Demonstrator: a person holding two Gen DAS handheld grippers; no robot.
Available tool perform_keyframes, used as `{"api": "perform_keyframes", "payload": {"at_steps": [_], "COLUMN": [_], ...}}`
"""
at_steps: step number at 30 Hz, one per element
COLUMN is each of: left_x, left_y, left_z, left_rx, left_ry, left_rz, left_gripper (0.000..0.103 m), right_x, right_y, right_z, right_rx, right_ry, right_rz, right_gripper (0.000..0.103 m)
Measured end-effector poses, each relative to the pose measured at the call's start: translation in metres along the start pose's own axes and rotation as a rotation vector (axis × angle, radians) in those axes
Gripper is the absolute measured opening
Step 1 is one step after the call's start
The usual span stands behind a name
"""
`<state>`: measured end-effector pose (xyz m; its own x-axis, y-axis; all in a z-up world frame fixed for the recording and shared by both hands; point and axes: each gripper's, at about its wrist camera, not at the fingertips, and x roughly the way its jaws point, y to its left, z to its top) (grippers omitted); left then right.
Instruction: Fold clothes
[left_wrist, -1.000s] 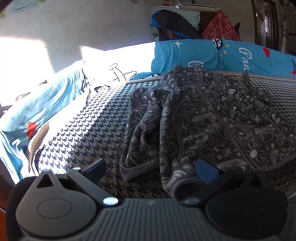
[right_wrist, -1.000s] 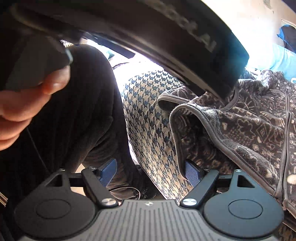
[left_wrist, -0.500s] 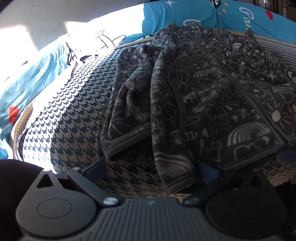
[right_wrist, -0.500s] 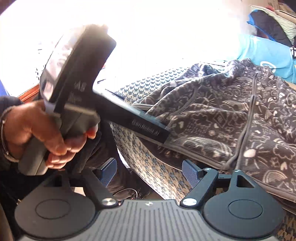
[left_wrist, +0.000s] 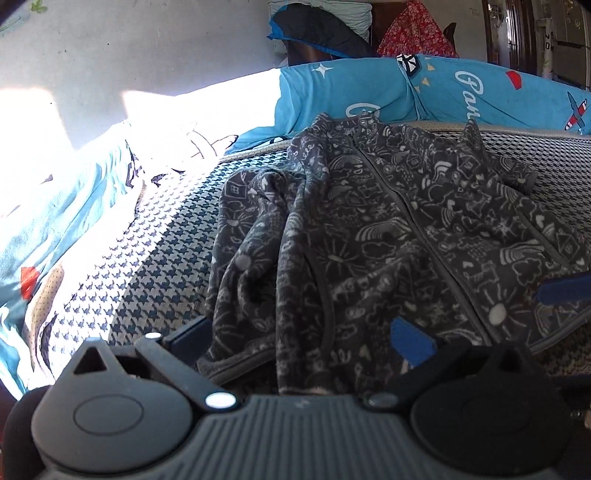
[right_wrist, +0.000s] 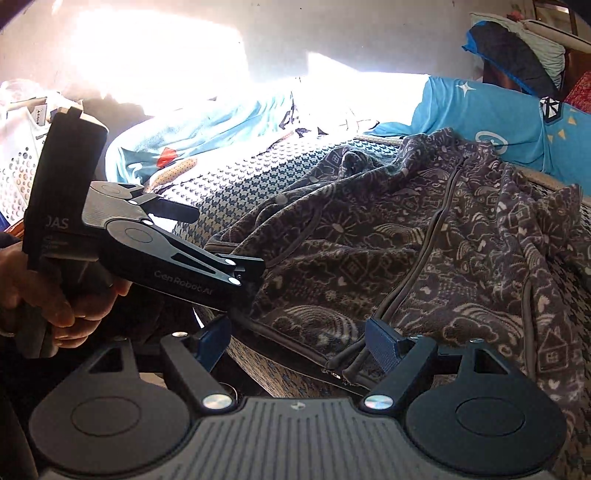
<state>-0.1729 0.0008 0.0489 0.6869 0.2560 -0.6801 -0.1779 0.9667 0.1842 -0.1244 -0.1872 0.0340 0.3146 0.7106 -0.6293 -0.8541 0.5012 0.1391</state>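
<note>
Home bedroom — bed (left_wrist: 155, 254) (blue bedding (left_wrist: 461, 92)), piled clothes (left_wrist: 317, 26).

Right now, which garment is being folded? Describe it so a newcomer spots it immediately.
Find the houndstooth mattress edged by bright blue bedding. Spread across it lies the fleece jacket, near both open grippers. It alone is dark grey, covered in white doodles, with a zip down its middle.

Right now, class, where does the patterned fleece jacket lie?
The grey patterned fleece jacket lies spread on the houndstooth mattress, right of centre in the left wrist view, its collar toward the blue bedsheet and its hem nearest both grippers.
</note>
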Motion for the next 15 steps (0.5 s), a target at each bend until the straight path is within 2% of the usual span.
{"api": "perform_keyframes", "payload": {"at_steps": [7, 15], "left_x": [0.025, 0.068], "left_y": [-0.008, -0.022], "left_z": [0.036, 0.065], "left_rx": [-0.004, 0.024], "left_ry": [-0.007, 0.014], "left_rz": [0.001, 0.0], "left_gripper": [0.103, 0.103], "right_x": [-0.006, -0.001], "right_y": [-0.03, -0.09], "right_z": [0.021, 0.035], "right_rx": [0.039, 0.227], "right_ry": [-0.038, -0.048], "right_rz": [-0.065, -0.219], "right_gripper": [0.08, 0.08]}}
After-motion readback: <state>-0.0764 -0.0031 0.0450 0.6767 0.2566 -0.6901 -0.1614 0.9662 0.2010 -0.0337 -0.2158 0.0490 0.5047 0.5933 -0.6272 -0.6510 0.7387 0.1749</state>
